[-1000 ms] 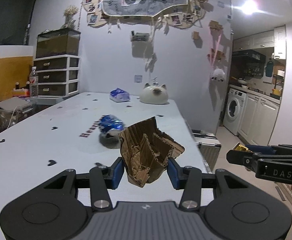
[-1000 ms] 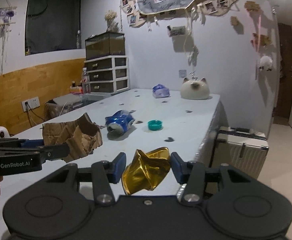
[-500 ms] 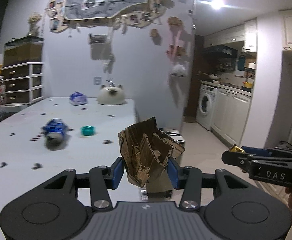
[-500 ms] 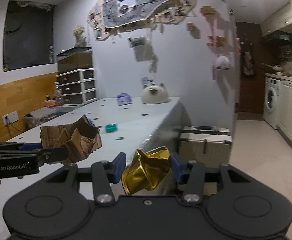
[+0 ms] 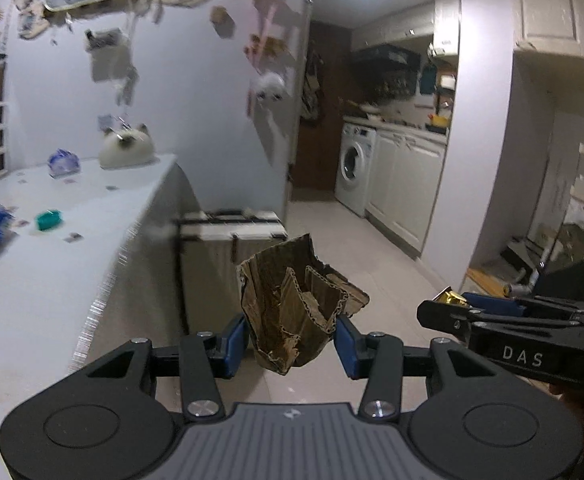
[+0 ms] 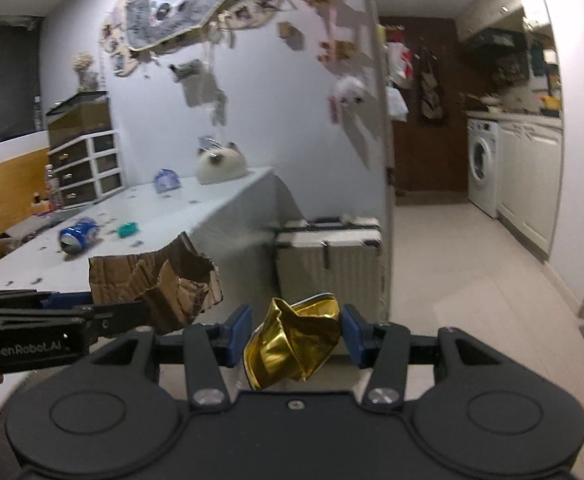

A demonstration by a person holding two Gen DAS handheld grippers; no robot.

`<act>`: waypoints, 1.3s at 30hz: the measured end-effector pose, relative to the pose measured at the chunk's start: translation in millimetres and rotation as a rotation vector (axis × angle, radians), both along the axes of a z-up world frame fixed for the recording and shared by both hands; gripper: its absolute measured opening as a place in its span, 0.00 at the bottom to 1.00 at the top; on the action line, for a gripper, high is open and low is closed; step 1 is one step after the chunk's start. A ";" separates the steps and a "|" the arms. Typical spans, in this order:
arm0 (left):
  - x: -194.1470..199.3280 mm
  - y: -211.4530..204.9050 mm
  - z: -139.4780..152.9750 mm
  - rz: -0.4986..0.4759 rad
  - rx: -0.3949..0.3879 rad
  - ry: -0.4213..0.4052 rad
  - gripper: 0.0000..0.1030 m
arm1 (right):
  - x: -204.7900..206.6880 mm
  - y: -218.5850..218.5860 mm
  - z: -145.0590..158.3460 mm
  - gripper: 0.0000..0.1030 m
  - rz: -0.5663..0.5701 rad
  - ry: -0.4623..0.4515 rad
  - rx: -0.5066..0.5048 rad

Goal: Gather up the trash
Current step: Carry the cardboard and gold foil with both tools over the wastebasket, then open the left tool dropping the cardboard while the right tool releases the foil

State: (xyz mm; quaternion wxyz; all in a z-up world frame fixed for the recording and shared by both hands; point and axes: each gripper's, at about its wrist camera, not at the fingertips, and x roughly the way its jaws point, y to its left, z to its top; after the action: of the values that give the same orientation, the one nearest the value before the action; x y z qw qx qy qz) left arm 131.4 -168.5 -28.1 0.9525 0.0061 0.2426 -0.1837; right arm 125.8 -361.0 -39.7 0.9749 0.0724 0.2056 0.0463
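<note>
My left gripper is shut on a torn brown cardboard piece, held in the air past the table's end; it also shows in the right wrist view. My right gripper is shut on a crumpled gold foil wrapper, whose tip shows in the left wrist view. A crushed blue can and a small teal cap lie on the white table.
A pale hard-shell suitcase stands on the floor by the table's end. A cat-shaped white jar and a blue-white packet sit at the table's far end. A tiled floor leads to a washing machine and white cabinets.
Both grippers have swung right, away from the table toward the kitchen side, each keeping its hold. The can and cap have slid to the left of both views.
</note>
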 end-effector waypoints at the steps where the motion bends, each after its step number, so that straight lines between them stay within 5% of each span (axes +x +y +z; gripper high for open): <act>1: 2.9 -8.0 -5.6 -0.007 0.002 0.012 0.46 | 1.3 -6.2 -5.6 0.48 -0.009 0.011 0.006; 12: 66.1 -63.3 -103.0 -0.069 0.022 0.241 0.46 | 39.1 -60.6 -96.6 0.48 -0.103 0.199 0.118; 28: 187.1 -54.9 -268.3 0.027 0.039 0.630 0.46 | 143.3 -61.0 -264.9 0.48 -0.223 0.563 0.325; 39: 220.4 -64.2 -357.8 -0.019 0.104 0.804 0.46 | 194.3 -70.0 -327.0 0.48 -0.241 0.717 0.421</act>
State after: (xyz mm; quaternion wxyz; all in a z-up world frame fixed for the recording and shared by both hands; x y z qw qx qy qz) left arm 351.7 -232.6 -385.9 0.7784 -0.0159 0.6048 -0.1676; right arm 320.2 -431.0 -366.7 0.8041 0.3047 0.5074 -0.0550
